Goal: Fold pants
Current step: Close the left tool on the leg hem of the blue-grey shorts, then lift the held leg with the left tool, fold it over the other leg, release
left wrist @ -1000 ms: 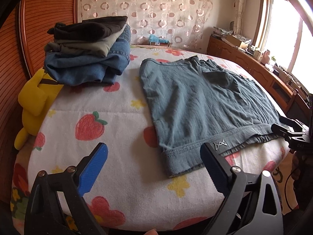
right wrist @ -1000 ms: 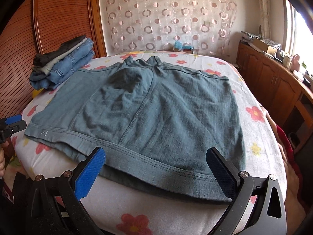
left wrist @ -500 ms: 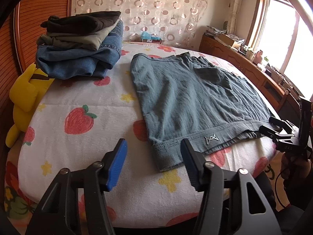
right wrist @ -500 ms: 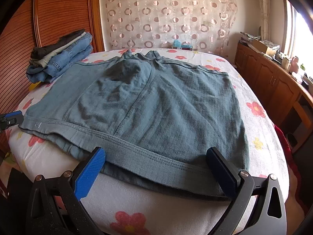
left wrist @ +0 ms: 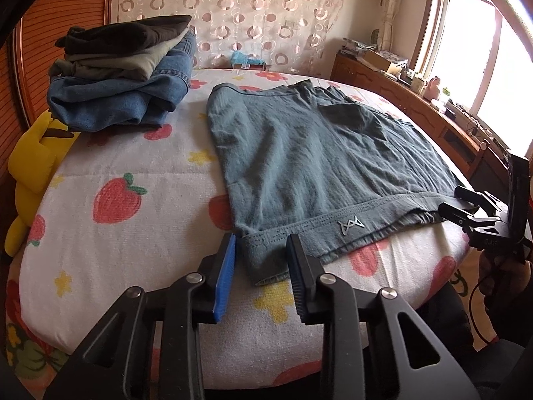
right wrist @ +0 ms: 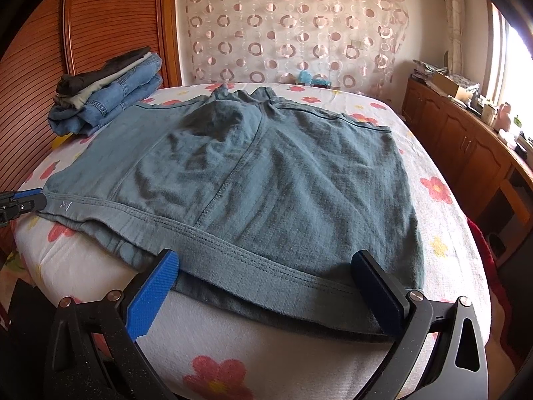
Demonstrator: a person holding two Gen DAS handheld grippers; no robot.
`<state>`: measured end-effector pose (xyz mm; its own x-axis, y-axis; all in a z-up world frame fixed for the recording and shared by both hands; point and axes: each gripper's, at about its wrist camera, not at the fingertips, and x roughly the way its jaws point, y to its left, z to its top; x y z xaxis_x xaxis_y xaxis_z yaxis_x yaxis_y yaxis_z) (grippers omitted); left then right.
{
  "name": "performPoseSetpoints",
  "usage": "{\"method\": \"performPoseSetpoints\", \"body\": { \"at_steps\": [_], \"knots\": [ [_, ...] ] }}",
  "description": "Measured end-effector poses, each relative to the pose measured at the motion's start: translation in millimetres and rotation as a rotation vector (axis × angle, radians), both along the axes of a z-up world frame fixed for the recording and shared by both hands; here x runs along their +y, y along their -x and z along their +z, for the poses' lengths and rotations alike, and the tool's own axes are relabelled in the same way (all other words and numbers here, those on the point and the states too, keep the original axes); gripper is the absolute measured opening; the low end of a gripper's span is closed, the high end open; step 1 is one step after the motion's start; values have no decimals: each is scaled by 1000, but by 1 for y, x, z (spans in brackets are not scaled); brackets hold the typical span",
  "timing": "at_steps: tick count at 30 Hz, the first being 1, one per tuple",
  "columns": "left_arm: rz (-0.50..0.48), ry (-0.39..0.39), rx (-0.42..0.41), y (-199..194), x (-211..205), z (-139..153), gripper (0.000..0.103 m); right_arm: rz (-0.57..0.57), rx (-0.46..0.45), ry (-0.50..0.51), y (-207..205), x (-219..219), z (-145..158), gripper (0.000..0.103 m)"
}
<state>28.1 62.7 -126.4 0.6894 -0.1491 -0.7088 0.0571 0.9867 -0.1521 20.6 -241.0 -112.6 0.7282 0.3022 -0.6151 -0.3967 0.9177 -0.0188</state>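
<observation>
Pants (left wrist: 299, 153) in grey-blue lie spread flat on the flower-print bed (left wrist: 133, 233), waistband toward you, beside a stack of folded clothes (left wrist: 123, 76) at the far left. Your left gripper (left wrist: 261, 263) has just been closing, its jaws now narrow with the waistband's near left corner between them, though you cannot quite tell whether the blue pads (left wrist: 225, 276) already press the cloth. Your right gripper (right wrist: 266, 286) stands wide apart and grips nothing, one finger at each side of the waistband's right part.
</observation>
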Motion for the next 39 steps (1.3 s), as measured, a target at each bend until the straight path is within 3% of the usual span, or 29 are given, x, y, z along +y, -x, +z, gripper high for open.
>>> {"method": "performPoseSetpoints", "body": {
  "at_steps": [4, 7, 10, 14, 19, 31, 39],
  "knots": [
    [-10, -40, -5, 0, -4, 0, 32, 0, -1, 0, -1, 0, 0, 103],
    [-9, -35, -5, -2, -5, 1, 15, 1, 1, 1, -1, 0, 0, 103],
    [-11, -8, -45, 1, -3, 13, 10, 4, 4, 3, -3, 1, 1, 103],
    [-36, 0, -82, 0, -8, 31, 8, 13, 16, 6, -6, 1, 3, 101],
    [-97, 24, -137, -9, -23, 60, 8, 36, 31, -10, -7, -2, 9, 82],
    [-263, 27, -228, -51, -81, 109, 8, 2, 4, -17, -1, -17, 20, 58],
    [-315, 26, -248, -64, -101, 125, 8, -34, 9, -29, -7, -28, 19, 56]
  ]
}}
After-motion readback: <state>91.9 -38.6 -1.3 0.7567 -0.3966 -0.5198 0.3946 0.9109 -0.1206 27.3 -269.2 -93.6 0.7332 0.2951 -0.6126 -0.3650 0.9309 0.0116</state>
